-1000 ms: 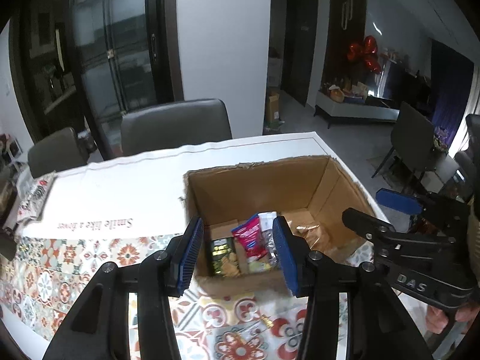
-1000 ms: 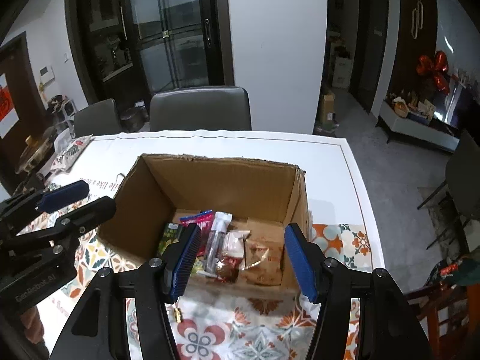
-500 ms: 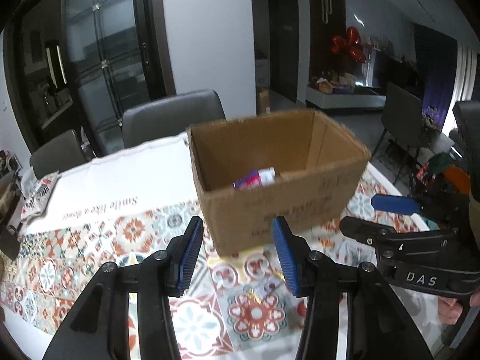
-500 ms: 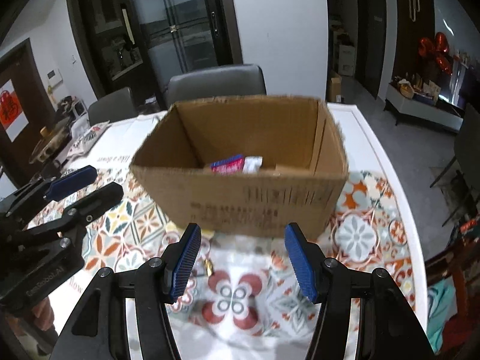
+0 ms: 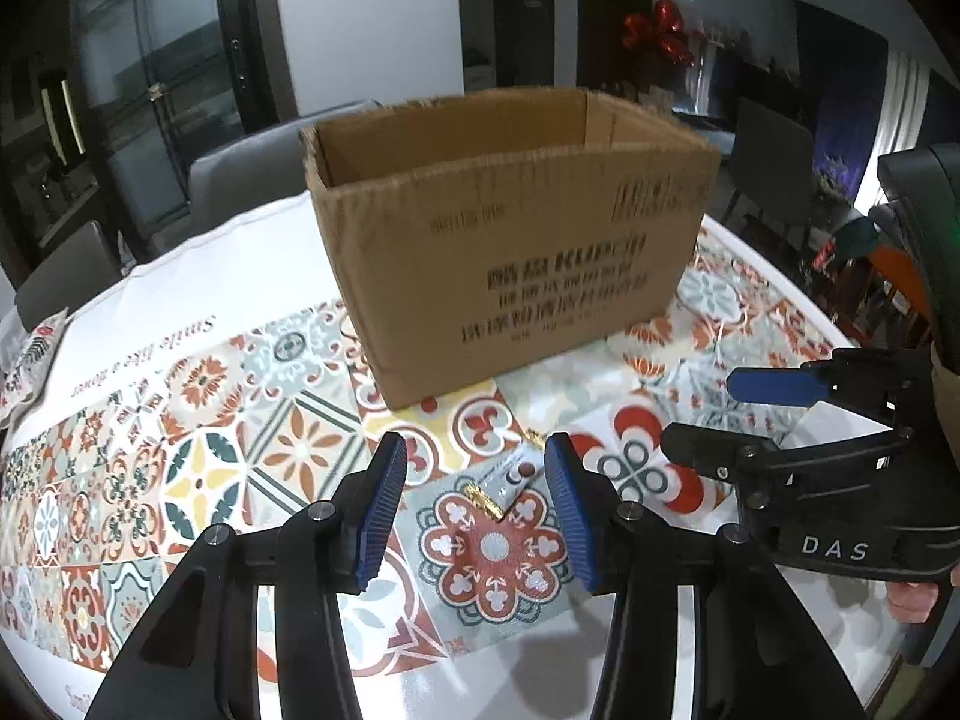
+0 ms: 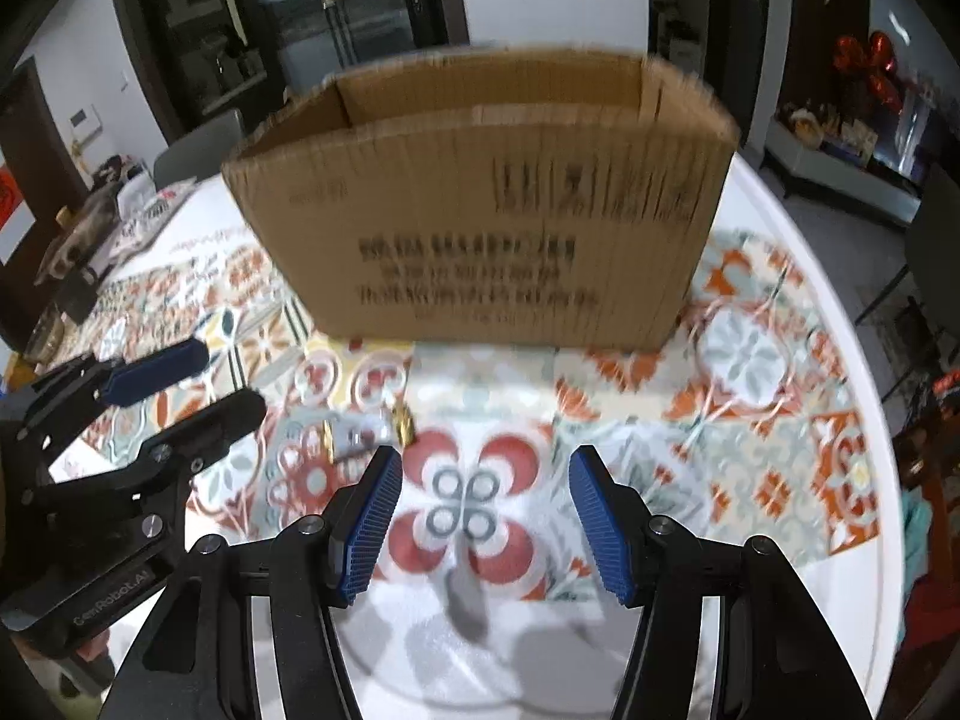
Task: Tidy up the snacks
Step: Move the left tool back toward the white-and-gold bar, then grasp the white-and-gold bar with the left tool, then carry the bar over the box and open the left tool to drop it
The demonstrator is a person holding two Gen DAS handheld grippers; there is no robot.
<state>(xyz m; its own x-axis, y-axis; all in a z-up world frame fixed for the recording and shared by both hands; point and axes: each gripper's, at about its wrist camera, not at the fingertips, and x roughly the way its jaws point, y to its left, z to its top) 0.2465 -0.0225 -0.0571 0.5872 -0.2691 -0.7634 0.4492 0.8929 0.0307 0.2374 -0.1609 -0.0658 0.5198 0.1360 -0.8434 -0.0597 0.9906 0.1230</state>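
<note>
Surface: your table (image 5: 774,324), white-edged, under a patterned tile-print cloth (image 5: 204,420) with a white strip bearing script.
Centre: open cardboard box (image 5: 510,252), upright on the cloth, printed side facing you.
In front of the box: small clear packet (image 5: 510,480) with gold ends, lying flat.
Far left edge: printed pouch (image 5: 27,360), partly out of view.

Home dining and living area. Dining table (image 5: 774,300) under a tile-patterned tablecloth (image 5: 198,468), an open cardboard box (image 5: 516,240) standing on it, with grey upholstered dining chairs (image 5: 240,180) drawn up at the far side. Beyond: dark glass-fronted cabinet (image 5: 162,72), white wall pillar (image 5: 366,18), red heart-shaped balloons (image 5: 657,30) above a low white sideboard (image 6: 840,162) crowded with small household items.
</note>
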